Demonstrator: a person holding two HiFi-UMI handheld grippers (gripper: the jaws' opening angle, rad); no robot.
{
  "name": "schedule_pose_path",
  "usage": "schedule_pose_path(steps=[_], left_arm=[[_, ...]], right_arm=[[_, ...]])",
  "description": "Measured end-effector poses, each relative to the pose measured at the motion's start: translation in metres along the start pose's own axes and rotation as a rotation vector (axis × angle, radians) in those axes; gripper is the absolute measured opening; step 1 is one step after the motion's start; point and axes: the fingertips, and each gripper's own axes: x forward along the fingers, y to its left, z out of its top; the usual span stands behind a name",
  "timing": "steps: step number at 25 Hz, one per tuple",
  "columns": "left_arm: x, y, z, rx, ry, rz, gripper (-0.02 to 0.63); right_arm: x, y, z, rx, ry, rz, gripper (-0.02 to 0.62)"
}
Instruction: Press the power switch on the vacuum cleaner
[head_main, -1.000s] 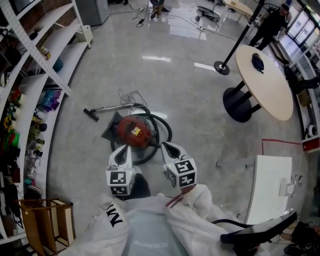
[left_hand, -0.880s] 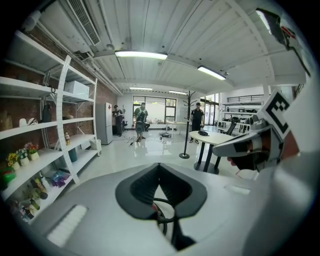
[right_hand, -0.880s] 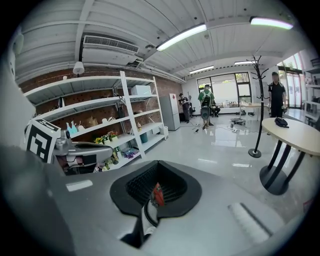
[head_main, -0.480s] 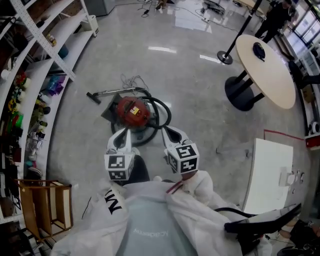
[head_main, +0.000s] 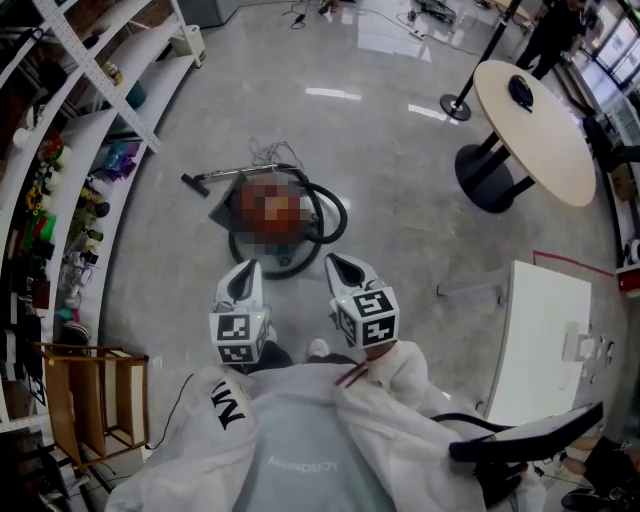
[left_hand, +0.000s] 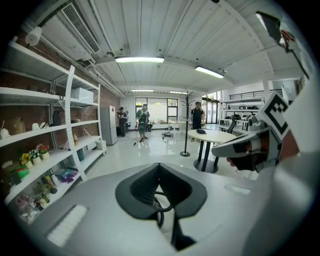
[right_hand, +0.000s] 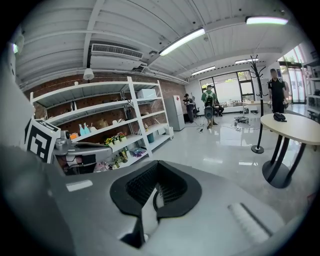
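Two clenched, empty claws, left claw (head_main: 246, 268) and right claw (head_main: 333, 260), hang just short of the vacuum cleaner (head_main: 272, 208). Open floor (head_main: 400, 210) spreads right; shelves (head_main: 95, 130) stand left.

One vacuum cleaner (head_main: 272, 206) at twelve o'clock. Two grippers: left gripper (head_main: 243, 272), right gripper (head_main: 340, 266). One round table (head_main: 540, 135) at two o'clock. One wooden rack (head_main: 92, 400) at eight.

White suit (head_main: 300, 465), grey tools (head_main: 245, 268) (head_main: 336, 262), black-and-white marker cubes (head_main: 238, 340) (head_main: 368, 318)

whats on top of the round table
One small dark object lies on the round table, near its far end; it is too small to identify. Nothing else shows on the top. Anything beneath that object is hidden.
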Motion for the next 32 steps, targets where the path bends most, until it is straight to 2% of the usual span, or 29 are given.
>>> schedule_pose_path(steps=[11, 28, 32], left_arm=[[-0.019, 0.020, -0.012, 0.006, 0.007, -0.046, 0.000], [-0.083, 0.099, -0.041, 0.027, -0.016, -0.131, 0.000], [-0.094, 0.106, -0.046, 0.029, -0.018, -0.152, 0.000]], right_arm=[[0.003, 0.032, -0.008, 0.012, 0.002, -0.036, 0.000], [0.012, 0.138, -0.022, 0.025, -0.029, -0.166, 0.000], [0.009, 0.154, -0.031, 0.036, -0.027, -0.191, 0.000]])
